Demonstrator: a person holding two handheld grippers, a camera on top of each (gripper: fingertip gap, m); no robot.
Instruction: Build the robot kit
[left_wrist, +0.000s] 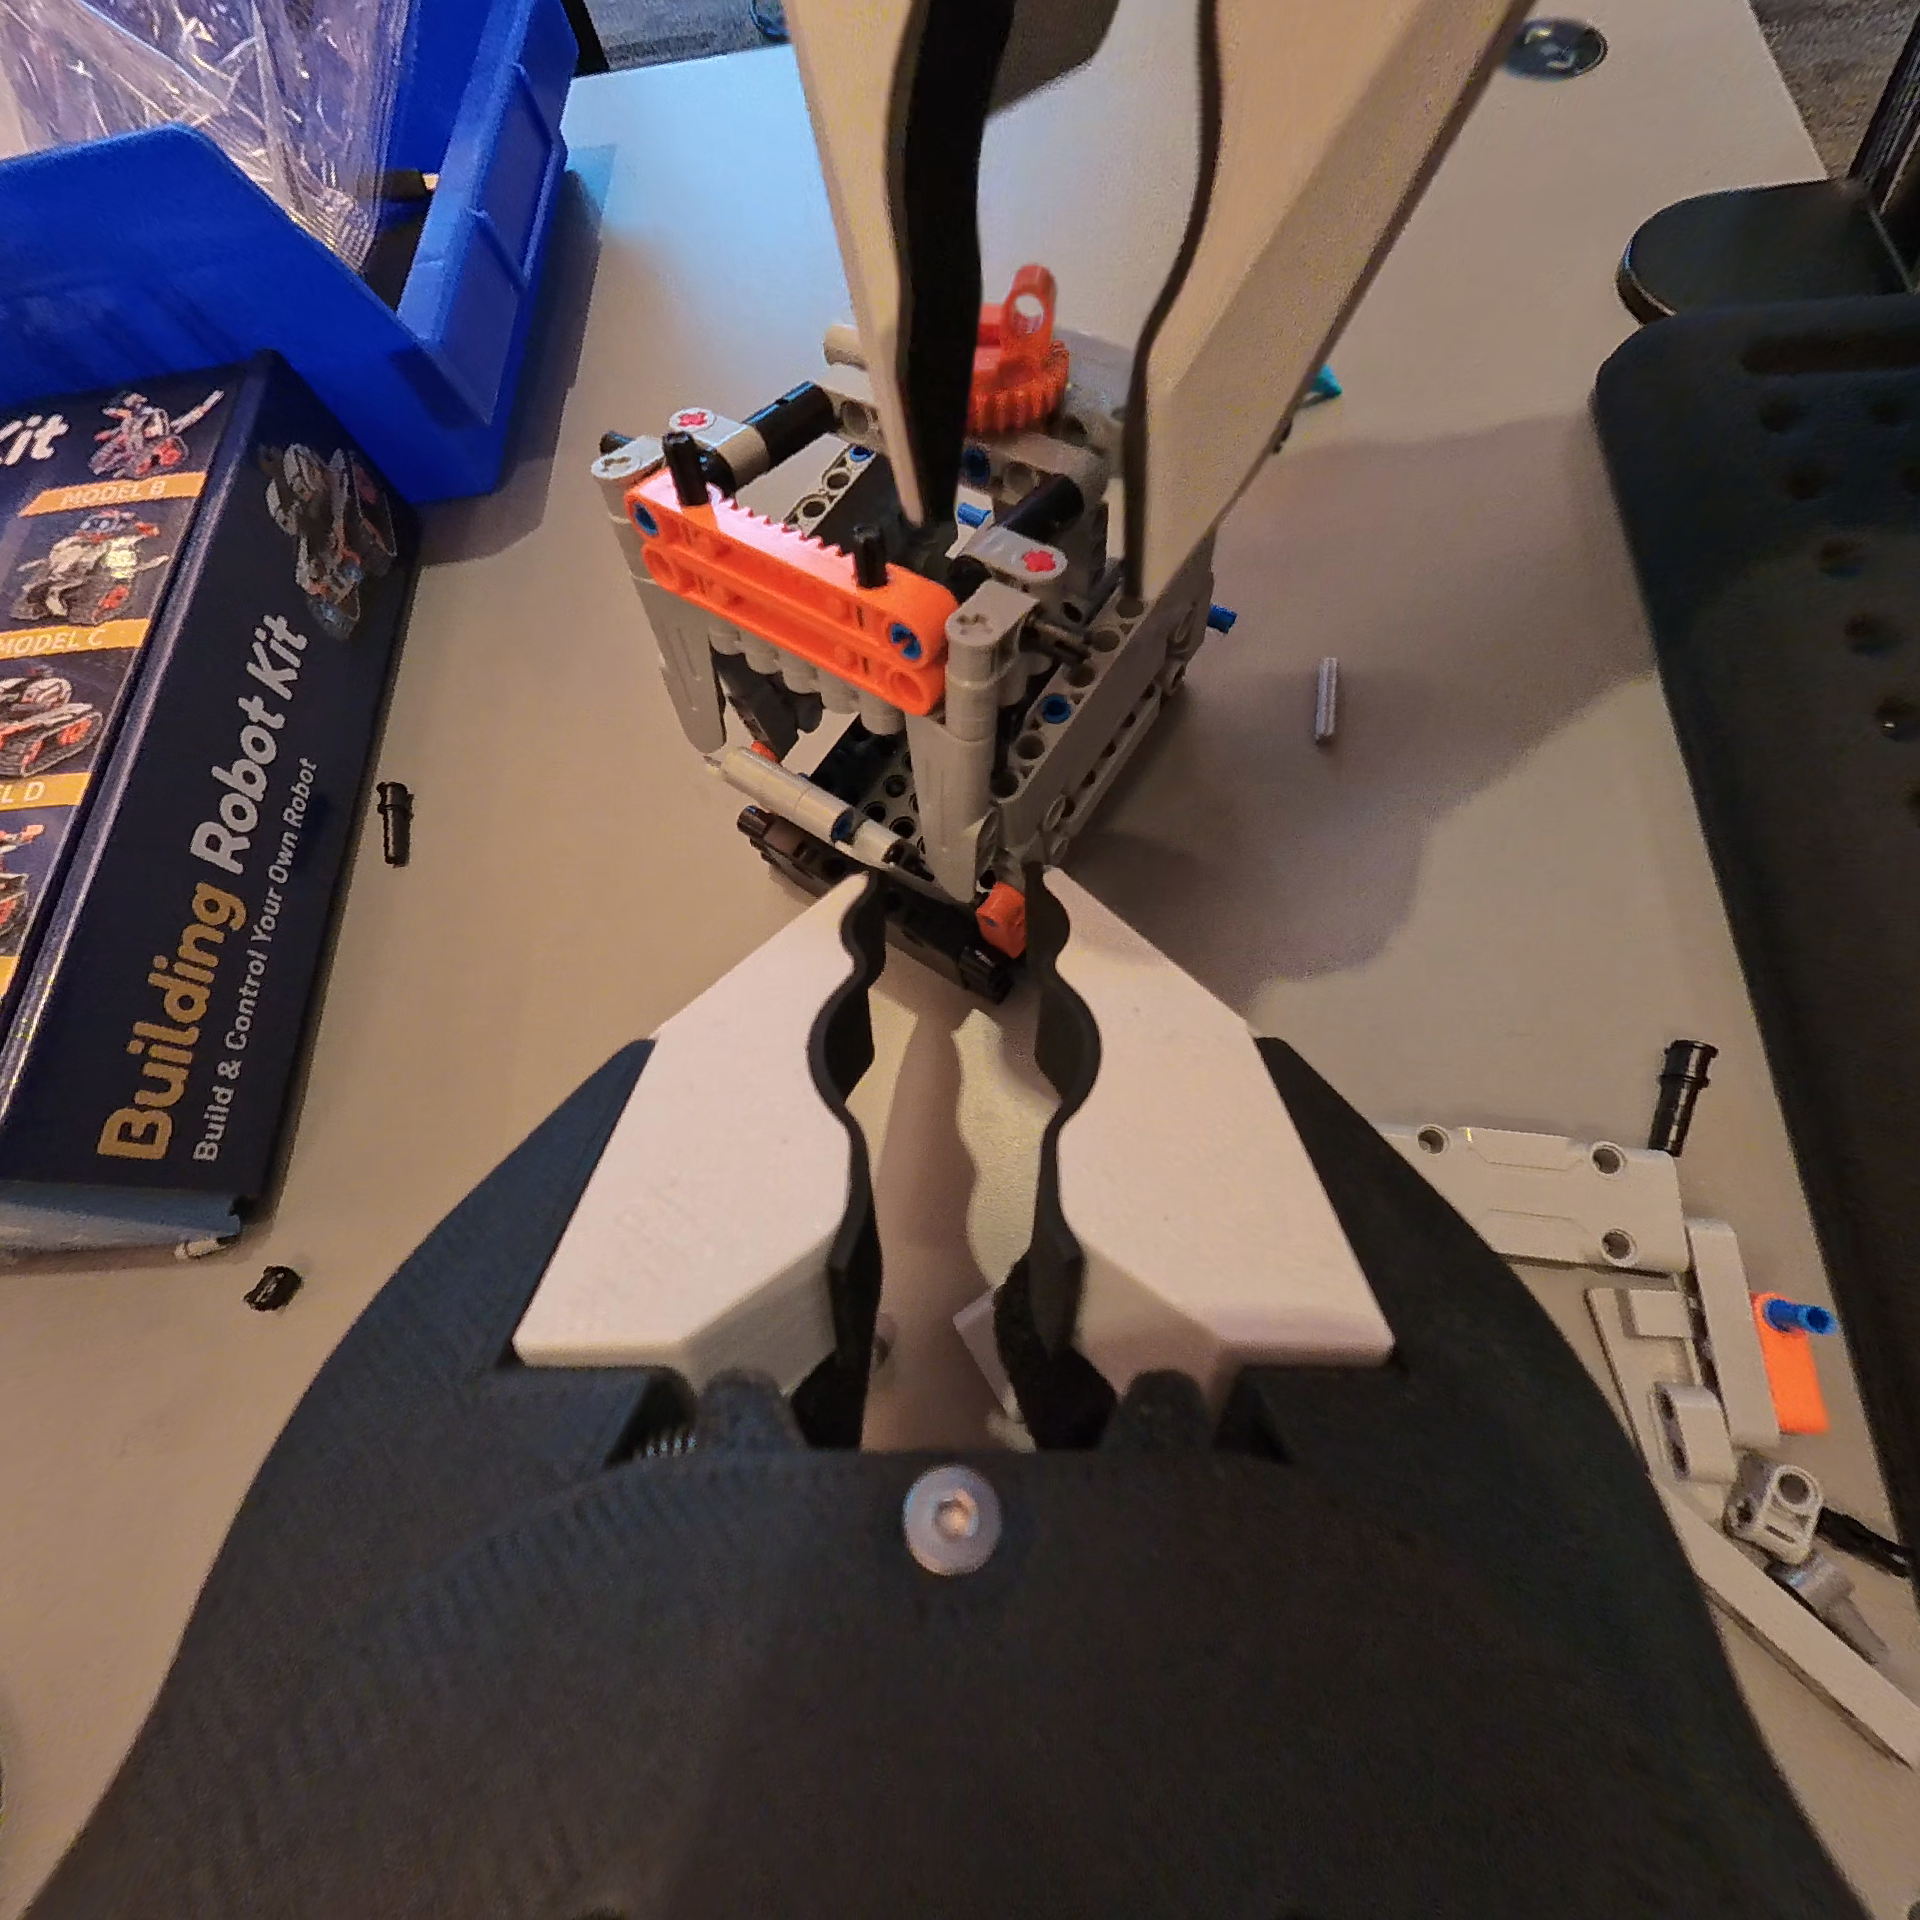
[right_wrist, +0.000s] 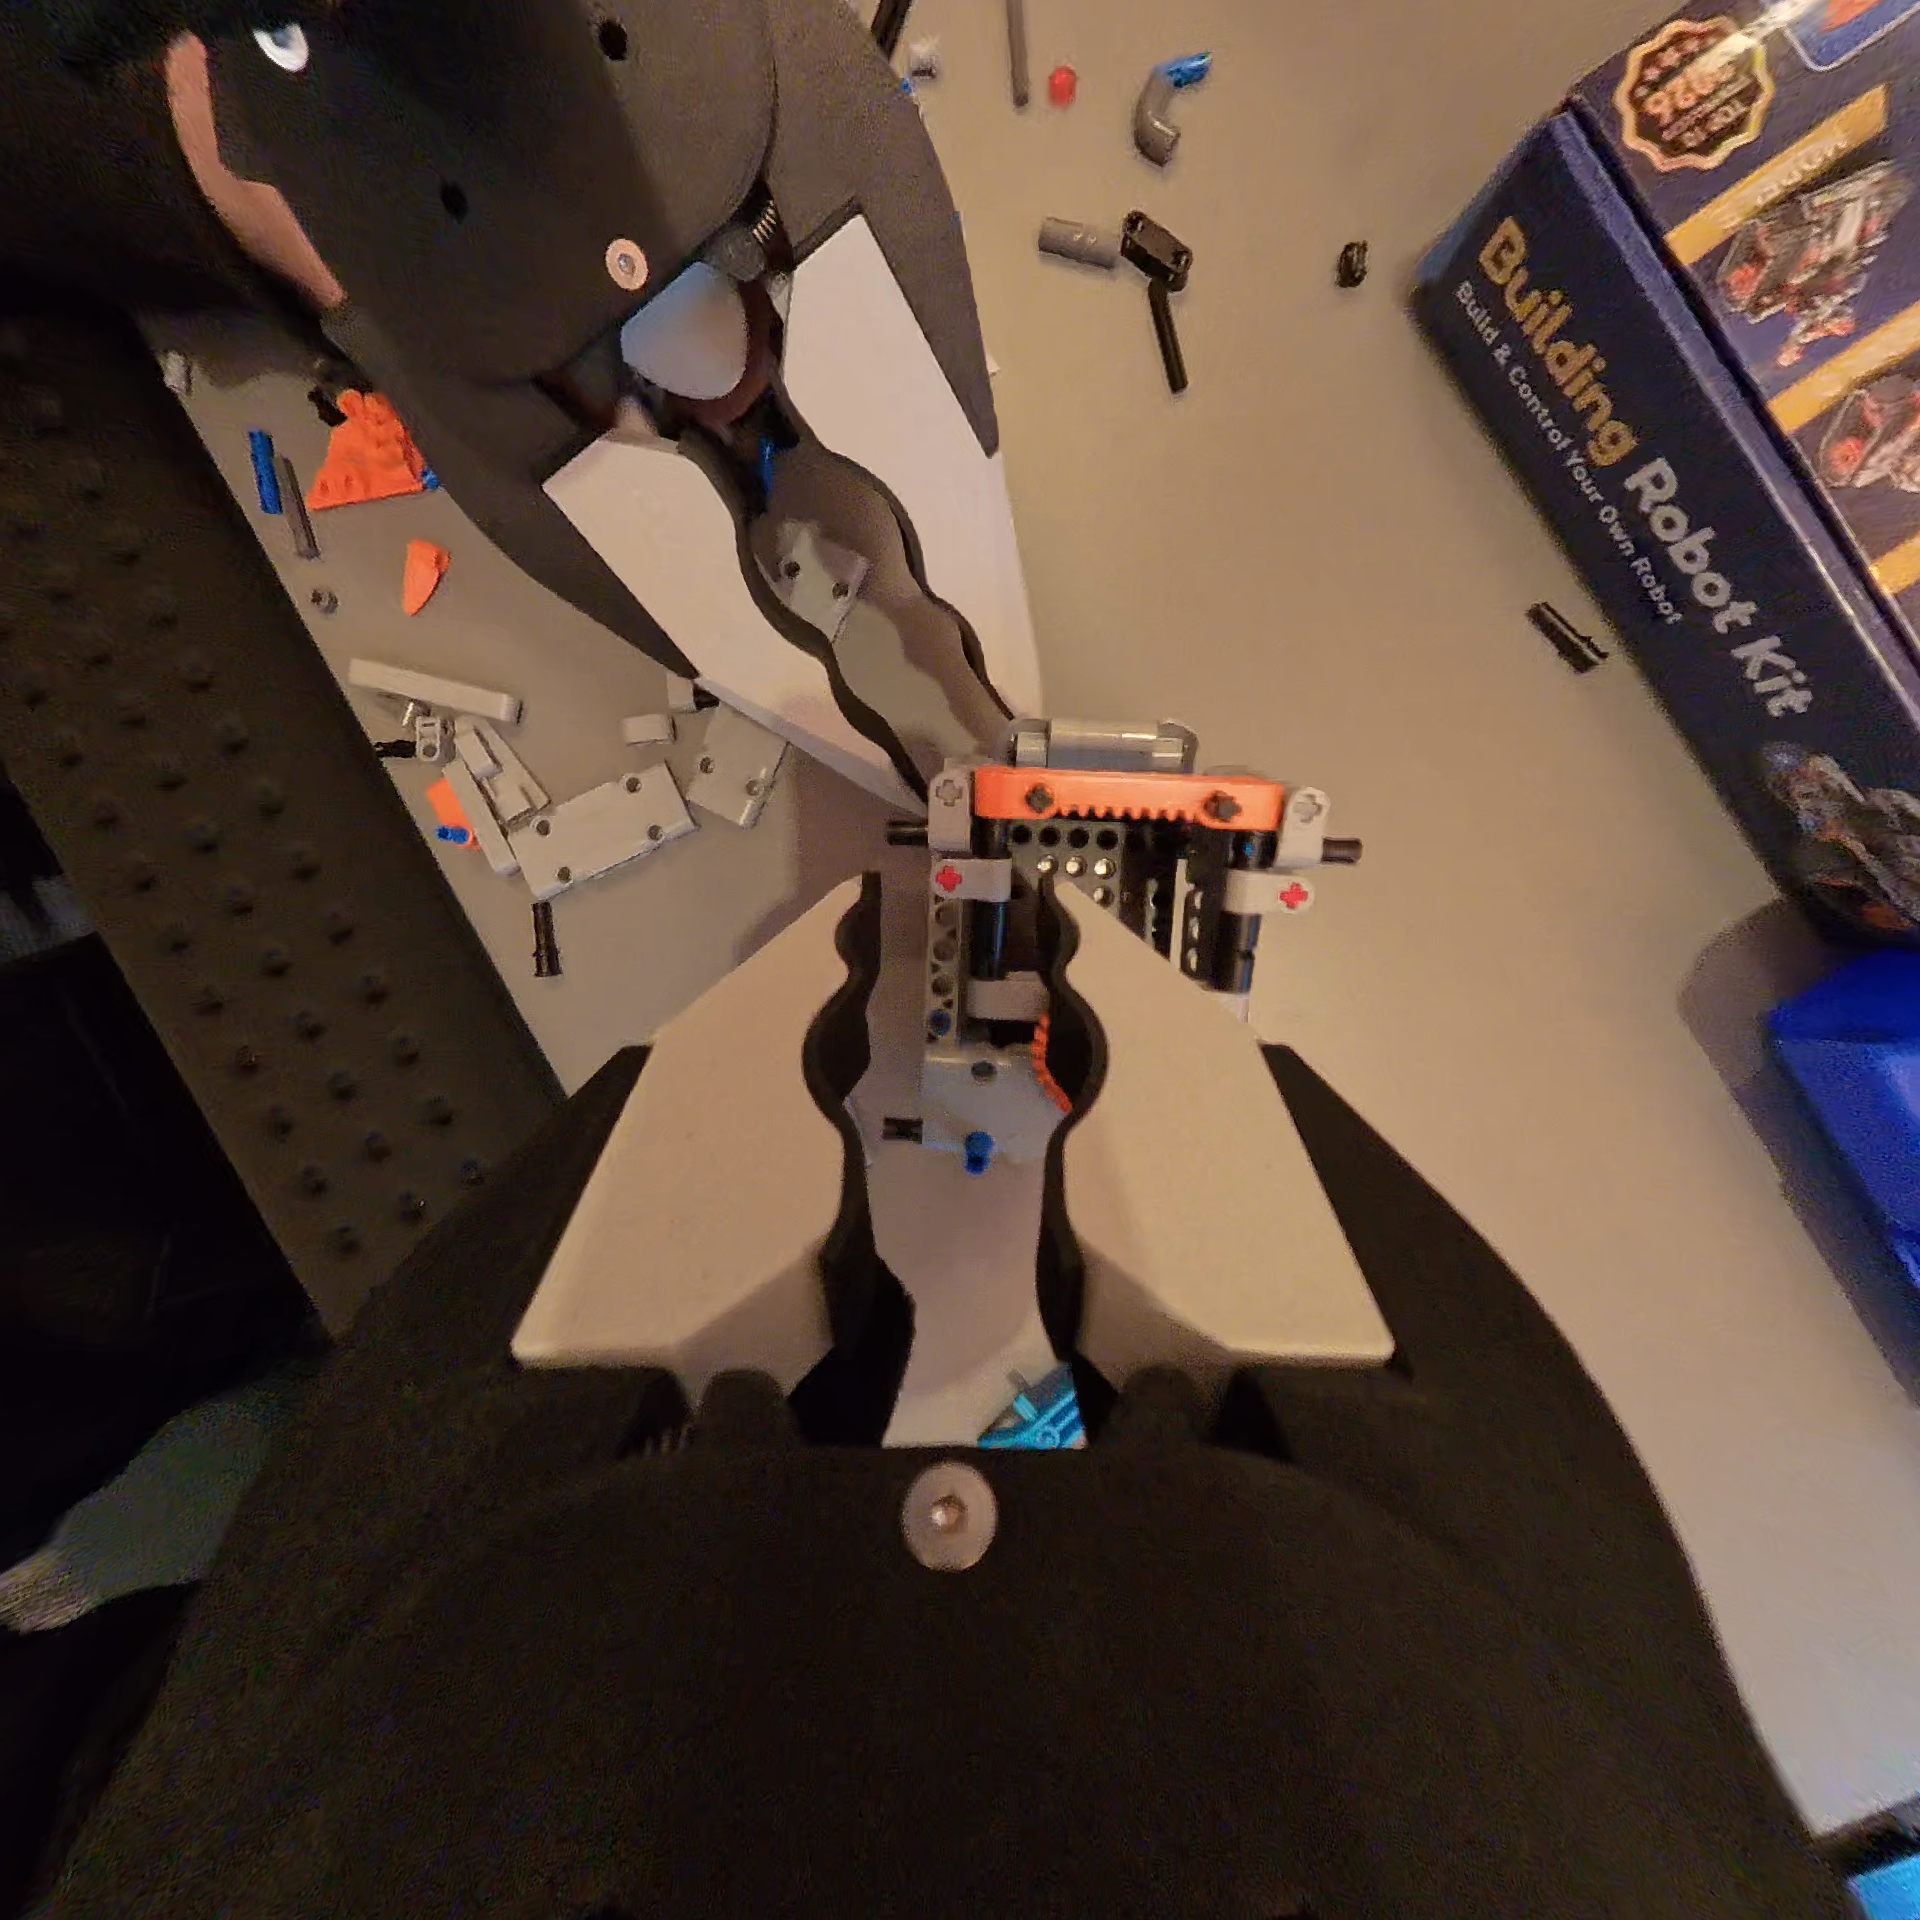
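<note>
Two grippers (left_wrist: 951, 904) (right_wrist: 961, 904), one brick model (left_wrist: 894, 644)

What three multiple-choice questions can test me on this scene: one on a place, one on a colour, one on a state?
1. Where is the dark blue box?
A. On top of the model
B. Inside a blue bin
C. Flat on the table, beside the model

2. What colour is the toothed bar on top of the model?
A. Orange
B. Green
C. Yellow

3. How do the jaws of the right gripper stand?
A. Pressed fully together, nothing between them
B. Apart, with part of the model between them
C. Out of sight in both views

Answers:
1 C: the left wrist view shows the box lying on the table next to the model.
2 A: both views show the bar as bright orange.
3 B: the right wrist view shows a gap between the jaws with the model's grey frame in it.
</note>
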